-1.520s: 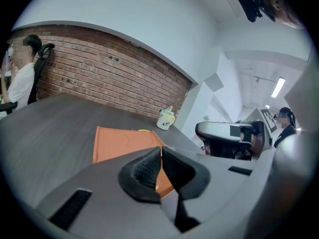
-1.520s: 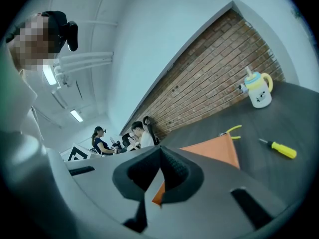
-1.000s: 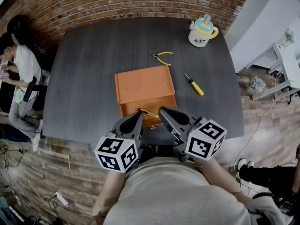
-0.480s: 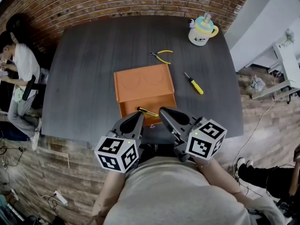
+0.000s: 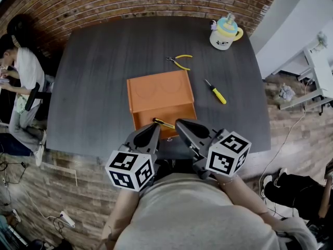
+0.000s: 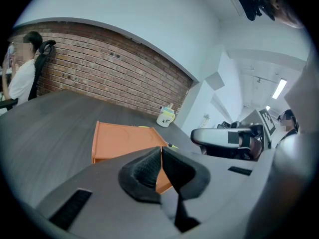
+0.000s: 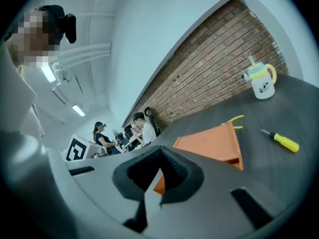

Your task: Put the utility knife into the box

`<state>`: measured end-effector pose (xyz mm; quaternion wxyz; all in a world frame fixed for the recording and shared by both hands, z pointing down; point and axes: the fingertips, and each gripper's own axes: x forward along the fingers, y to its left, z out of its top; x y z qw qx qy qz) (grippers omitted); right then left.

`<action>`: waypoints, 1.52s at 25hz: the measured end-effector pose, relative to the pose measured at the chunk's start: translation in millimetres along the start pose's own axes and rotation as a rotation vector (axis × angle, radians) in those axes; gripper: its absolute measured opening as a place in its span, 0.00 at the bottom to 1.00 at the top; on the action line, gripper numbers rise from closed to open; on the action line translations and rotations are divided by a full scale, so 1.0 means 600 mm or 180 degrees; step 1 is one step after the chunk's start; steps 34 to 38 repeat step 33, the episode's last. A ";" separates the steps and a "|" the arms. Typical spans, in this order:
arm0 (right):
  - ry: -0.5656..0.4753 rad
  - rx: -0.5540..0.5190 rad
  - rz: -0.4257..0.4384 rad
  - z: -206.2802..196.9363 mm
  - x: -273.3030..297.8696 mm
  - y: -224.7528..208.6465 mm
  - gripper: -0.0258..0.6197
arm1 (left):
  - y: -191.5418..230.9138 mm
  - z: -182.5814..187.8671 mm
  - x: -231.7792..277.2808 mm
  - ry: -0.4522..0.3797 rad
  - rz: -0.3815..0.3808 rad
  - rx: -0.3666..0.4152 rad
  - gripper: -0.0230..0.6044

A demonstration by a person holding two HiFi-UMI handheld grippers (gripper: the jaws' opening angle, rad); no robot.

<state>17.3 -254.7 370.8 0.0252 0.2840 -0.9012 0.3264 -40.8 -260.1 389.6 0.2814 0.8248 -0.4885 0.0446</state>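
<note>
Placement apparently complete: the slim yellow-and-black utility knife [image 5: 164, 124] seems to lie inside the open orange box [image 5: 156, 90]. My left gripper [image 5: 154, 127] and right gripper [image 5: 180, 123] are closed and empty. Next, I withdraw.

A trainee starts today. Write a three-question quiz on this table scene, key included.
1. True or false: the left gripper and the right gripper are open.
2. Which tool lies right of the orange box in the head view? A pliers, B screwdriver, C hammer.
3. Fill in: the mug stands near the table's far ___ corner.
Key: 1 false, both are shut and empty. 2 B; the pliers lie beyond the orange box. 3 right.
</note>
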 end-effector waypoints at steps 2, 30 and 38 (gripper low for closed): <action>0.0012 -0.0001 0.0005 -0.001 0.001 0.001 0.05 | -0.001 0.000 0.000 0.0005 -0.0005 0.0003 0.08; 0.0149 0.0106 -0.0020 -0.021 0.006 -0.006 0.05 | 0.007 -0.011 0.002 0.0082 0.0026 -0.0071 0.08; 0.0159 0.0099 -0.0033 -0.021 0.005 -0.007 0.05 | 0.005 -0.012 0.002 0.0099 0.0020 -0.0063 0.08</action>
